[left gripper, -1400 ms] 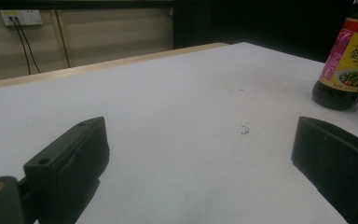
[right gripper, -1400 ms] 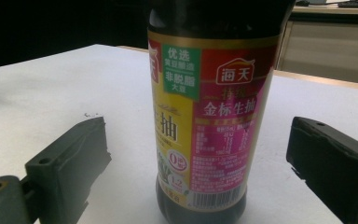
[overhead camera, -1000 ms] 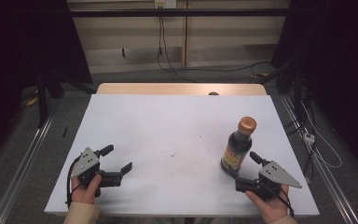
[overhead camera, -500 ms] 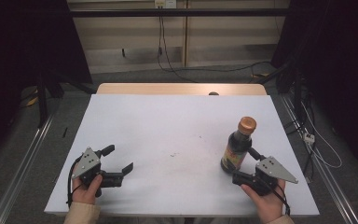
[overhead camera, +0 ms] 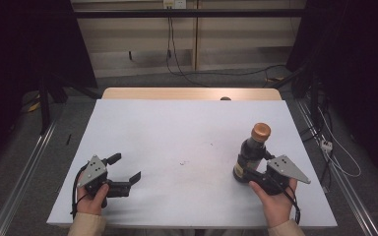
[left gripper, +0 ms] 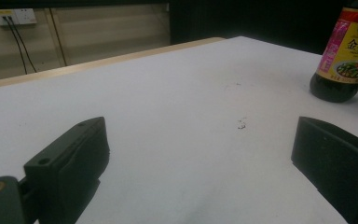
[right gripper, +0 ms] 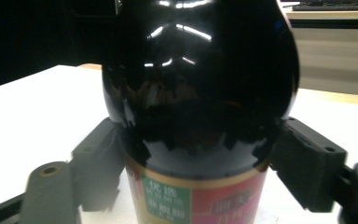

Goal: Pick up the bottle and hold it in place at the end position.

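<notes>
One step was done: your right gripper (overhead camera: 250,173) had just closed on the sauce bottle (overhead camera: 250,153), upright near the table's (overhead camera: 177,128) right edge; moving it remained. Your left gripper (overhead camera: 126,169) rested spread, empty.

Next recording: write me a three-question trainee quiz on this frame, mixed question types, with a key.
1. True or false: the left gripper holds the bottle.
2. What colour is the bottle's cap?
3. How does the right gripper stand? A) open, away from the bottle; B) jaws just closed in on the bottle's lower body; C) gripping the cap.

Key
1. False: its jaws are open over the bare white table.
2. Brown.
3. B: both pads sit against the label band.
</notes>
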